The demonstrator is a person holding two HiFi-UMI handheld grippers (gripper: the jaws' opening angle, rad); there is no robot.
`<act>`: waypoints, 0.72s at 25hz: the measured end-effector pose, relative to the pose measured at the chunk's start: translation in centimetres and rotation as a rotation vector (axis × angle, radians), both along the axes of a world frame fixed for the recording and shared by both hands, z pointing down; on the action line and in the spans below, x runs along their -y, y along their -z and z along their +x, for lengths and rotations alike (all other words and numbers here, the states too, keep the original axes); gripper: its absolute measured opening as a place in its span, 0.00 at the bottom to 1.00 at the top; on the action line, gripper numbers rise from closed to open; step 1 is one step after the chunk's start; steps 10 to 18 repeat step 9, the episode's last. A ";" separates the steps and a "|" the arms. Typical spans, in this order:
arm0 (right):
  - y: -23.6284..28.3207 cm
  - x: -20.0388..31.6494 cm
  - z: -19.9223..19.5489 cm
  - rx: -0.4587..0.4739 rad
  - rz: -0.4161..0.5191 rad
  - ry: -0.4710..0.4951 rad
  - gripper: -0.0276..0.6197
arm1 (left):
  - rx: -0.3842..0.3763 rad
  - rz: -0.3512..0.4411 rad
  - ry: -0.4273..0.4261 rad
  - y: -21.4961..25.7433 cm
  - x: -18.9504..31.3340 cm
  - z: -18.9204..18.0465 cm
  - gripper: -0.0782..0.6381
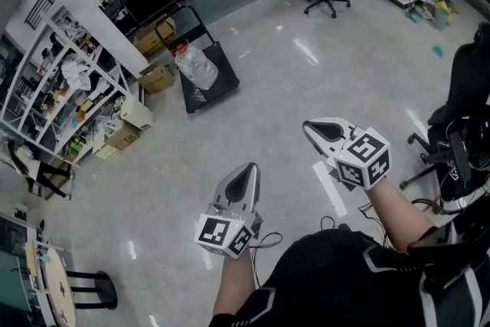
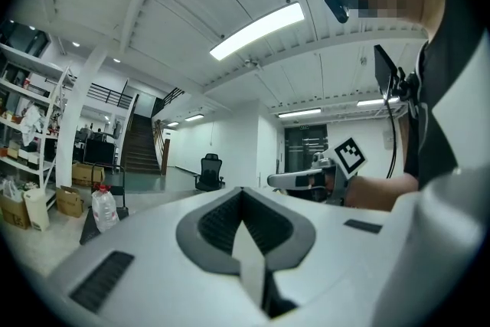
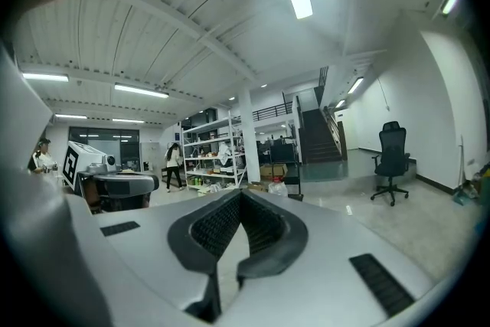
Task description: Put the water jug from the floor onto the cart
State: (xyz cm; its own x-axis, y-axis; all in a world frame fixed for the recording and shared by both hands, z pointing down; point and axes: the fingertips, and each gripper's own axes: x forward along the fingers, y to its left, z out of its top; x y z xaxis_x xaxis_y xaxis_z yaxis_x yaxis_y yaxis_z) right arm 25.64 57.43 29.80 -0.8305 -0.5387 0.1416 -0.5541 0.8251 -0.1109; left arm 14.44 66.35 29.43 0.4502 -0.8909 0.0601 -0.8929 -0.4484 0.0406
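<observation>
Shelves (image 1: pixel 53 80): tall white racks by the wall, packed with bags, bottles and other small stuff.
Floor (image 1: pixel 306 73): grey and shiny, with lights shining back off it.
Cart (image 1: pixel 222 76): black and flat, standing out on the floor near the shelves.
Brown boxes (image 1: pixel 157 76): on the floor between the cart and the shelves. I cannot see what is inside them.
Water jug (image 1: pixel 197 67): see-through with a red cap. It stands on the flat part of the cart, near the end where you push.
Left tongs (image 1: pixel 246 174): jaws pressed together, nothing in them, well apart from the jug.
Right tongs (image 1: pixel 315 129): jaws pressed together too, nothing in them, also well apart from the cart.
</observation>
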 end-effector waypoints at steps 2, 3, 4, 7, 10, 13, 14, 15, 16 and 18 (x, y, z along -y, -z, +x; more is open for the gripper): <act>0.0 -0.1 0.6 0.001 0.002 -0.006 0.05 | 0.000 0.000 0.005 0.0 -0.1 0.4 0.10; -0.1 0.0 0.9 0.003 0.002 -0.008 0.05 | -0.003 -0.001 0.010 -0.2 0.0 0.5 0.10; -0.4 0.0 1.1 0.004 0.001 -0.010 0.05 | -0.003 -0.003 0.013 -0.5 0.1 0.7 0.10; -1.0 0.1 1.6 0.018 0.003 -0.017 0.05 | 0.018 -0.007 0.008 -1.1 0.3 1.0 0.10; -1.2 0.0 1.7 0.029 0.008 -0.020 0.05 | 0.038 -0.008 0.003 -1.3 0.4 1.0 0.10; -1.2 0.0 1.7 0.029 0.008 -0.020 0.05 | 0.038 -0.008 0.003 -1.3 0.4 1.0 0.10; -1.2 0.0 1.7 0.029 0.008 -0.020 0.05 | 0.038 -0.008 0.003 -1.3 0.4 1.0 0.10; -1.2 0.0 1.7 0.029 0.008 -0.020 0.05 | 0.038 -0.008 0.003 -1.3 0.4 1.0 0.10; -1.2 0.0 1.7 0.029 0.008 -0.020 0.05 | 0.038 -0.008 0.003 -1.3 0.4 1.0 0.10; -1.2 0.0 1.7 0.029 0.008 -0.020 0.05 | 0.038 -0.008 0.003 -1.3 0.4 1.0 0.10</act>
